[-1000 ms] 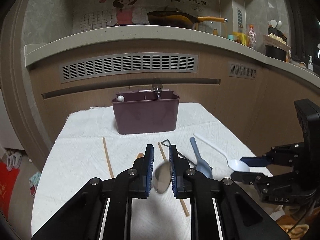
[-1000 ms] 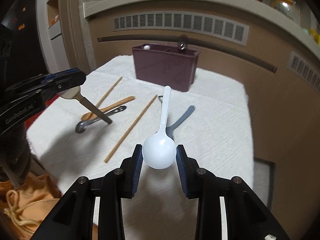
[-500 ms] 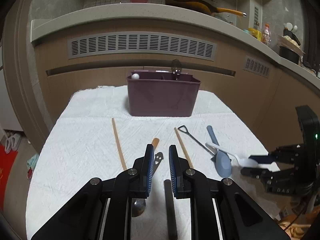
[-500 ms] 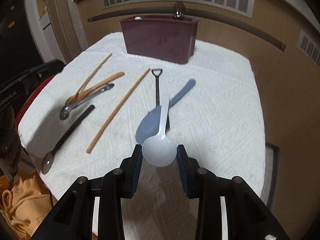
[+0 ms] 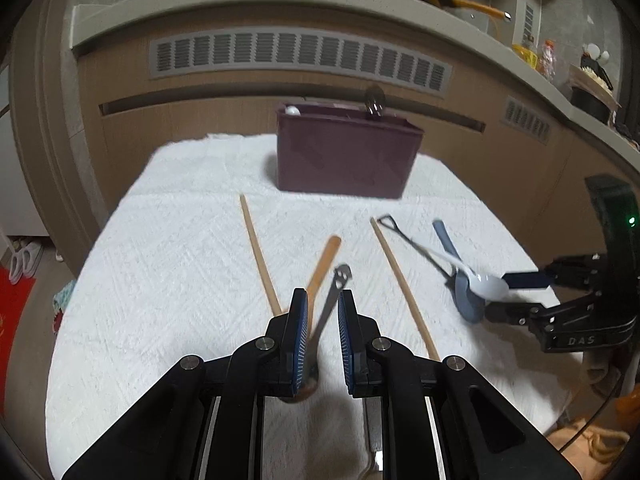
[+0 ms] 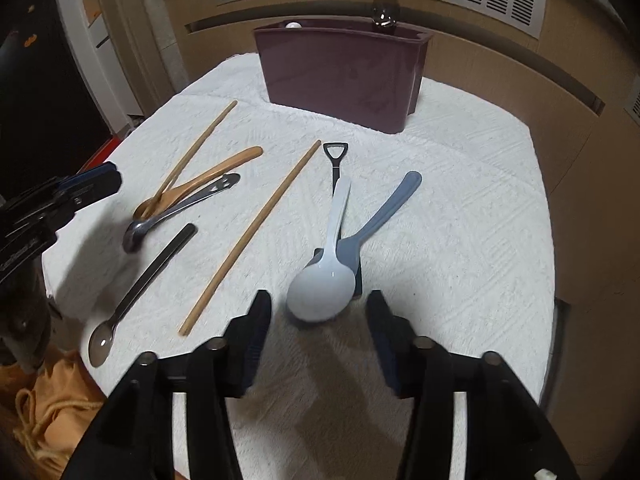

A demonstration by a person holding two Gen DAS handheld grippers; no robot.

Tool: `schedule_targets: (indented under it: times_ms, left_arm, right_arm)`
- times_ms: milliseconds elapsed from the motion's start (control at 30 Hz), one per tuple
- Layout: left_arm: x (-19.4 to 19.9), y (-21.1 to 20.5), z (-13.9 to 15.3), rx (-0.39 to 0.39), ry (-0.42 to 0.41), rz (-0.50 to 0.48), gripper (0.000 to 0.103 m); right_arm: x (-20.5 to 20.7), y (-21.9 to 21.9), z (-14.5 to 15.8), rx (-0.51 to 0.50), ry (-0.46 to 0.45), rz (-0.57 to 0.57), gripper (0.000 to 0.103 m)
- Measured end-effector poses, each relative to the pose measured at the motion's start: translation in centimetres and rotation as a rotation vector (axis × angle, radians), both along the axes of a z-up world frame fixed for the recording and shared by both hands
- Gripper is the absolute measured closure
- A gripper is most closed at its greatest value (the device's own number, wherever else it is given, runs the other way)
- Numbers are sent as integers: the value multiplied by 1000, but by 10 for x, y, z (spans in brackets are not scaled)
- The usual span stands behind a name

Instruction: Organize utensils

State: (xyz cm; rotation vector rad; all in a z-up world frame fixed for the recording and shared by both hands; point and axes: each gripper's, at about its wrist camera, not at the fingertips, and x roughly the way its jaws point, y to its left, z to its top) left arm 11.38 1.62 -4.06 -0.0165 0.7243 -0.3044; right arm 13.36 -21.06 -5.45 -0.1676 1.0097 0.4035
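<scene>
Maroon plastic, that's the caddy [image 6: 340, 76], standing well ahead of both sets of jaws at the far side of the white cloth [image 6: 460, 208]. Only two things poke above its rim: a small white knob [image 6: 293, 25] toward the left end and a shiny metal spoon bowl [image 6: 383, 14] toward the right. How it is divided inside can't be seen from here.

So the job looks barely started, I'd say. Almost everything lies out on the cloth! Right gripper [image 6: 318, 320] has its jaws wide apart, holding nothing, with the white spoon [image 6: 326, 276] lying on the cloth just ahead, between the fingertips' line. Beyond its bowl lie a blue-grey spoon [image 6: 376, 220] and a black shovel-handled spoon [image 6: 335, 164], crossed under it. Left of the jaws: a chopstick [image 6: 256, 228], then a dark-handled steel spoon [image 6: 144, 280].

Left gripper [image 5: 323, 322] has its jaws narrowly apart. A wooden spoon [image 5: 322, 268] and a cut-out-handled metal spoon [image 5: 334, 300] run up through the gap; whether either is pinched, I cannot tell. A second chopstick [image 5: 258, 252] lies just left.

Eight loose pieces left, by my count.
</scene>
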Motion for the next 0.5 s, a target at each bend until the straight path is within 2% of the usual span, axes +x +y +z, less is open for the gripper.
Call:
schedule_targets:
  times_ms: [167, 233, 367, 500]
  left_arm:
    - [-17, -26, -20, 68, 118, -167, 86]
    - [-19, -37, -26, 88, 145, -192, 85]
    - [1, -51, -31, 106, 200, -153, 85]
    - [28, -62, -42, 183, 296, -78, 85]
  right_arm:
    - [-16, -4, 1, -19, -21, 0, 52]
    - [-19, -6, 1, -14, -28, -5, 52]
    - [-21, -8, -1, 0, -43, -14, 52]
    - [-25, -14, -1, 16, -62, -31, 52]
